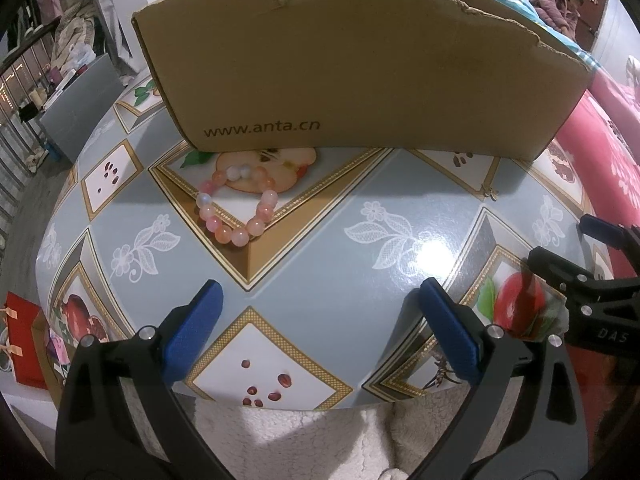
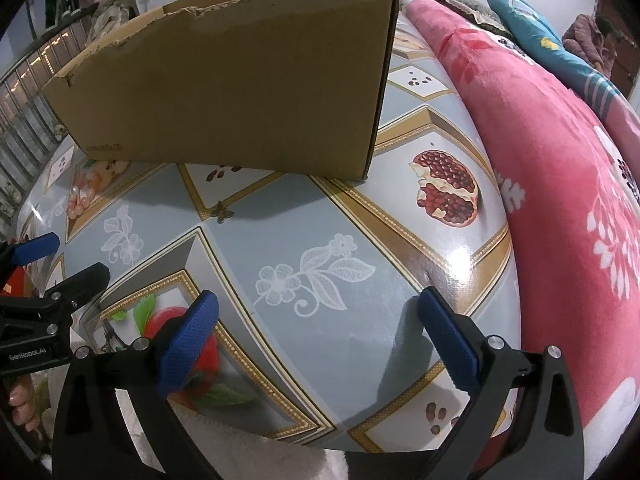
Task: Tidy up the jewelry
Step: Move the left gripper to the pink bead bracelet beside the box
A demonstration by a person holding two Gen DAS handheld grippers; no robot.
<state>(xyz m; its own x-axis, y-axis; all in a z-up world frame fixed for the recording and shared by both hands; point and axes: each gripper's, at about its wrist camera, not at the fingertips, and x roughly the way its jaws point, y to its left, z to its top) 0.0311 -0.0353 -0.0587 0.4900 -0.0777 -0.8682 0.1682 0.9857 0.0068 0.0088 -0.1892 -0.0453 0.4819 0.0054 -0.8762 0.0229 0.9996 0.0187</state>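
the left gripper (image 1: 320, 320) hangs over the near edge of the table (image 1: 328, 240), its blue pads (image 1: 196, 328) spread wide with nothing between them, and the right gripper (image 2: 320, 328) sits the same way just beside it, jaws apart and empty. both seem held back and ready, probably so each camera can take in the whole surface before a reach.

taking the cardboard box (image 1: 360, 80) as the landmark: the pink bead bracelet (image 1: 236, 208) lies flat just in front of the box's near wall, toward its left end, apart from the wall. a small bronze-coloured charm (image 2: 222, 212) lies in front of the same wall toward its right end, well apart from the bracelet. the box stands open-topped with a torn rim, likely meant to receive the pieces. each piece lies ahead of one gripper, which suggests one for each.
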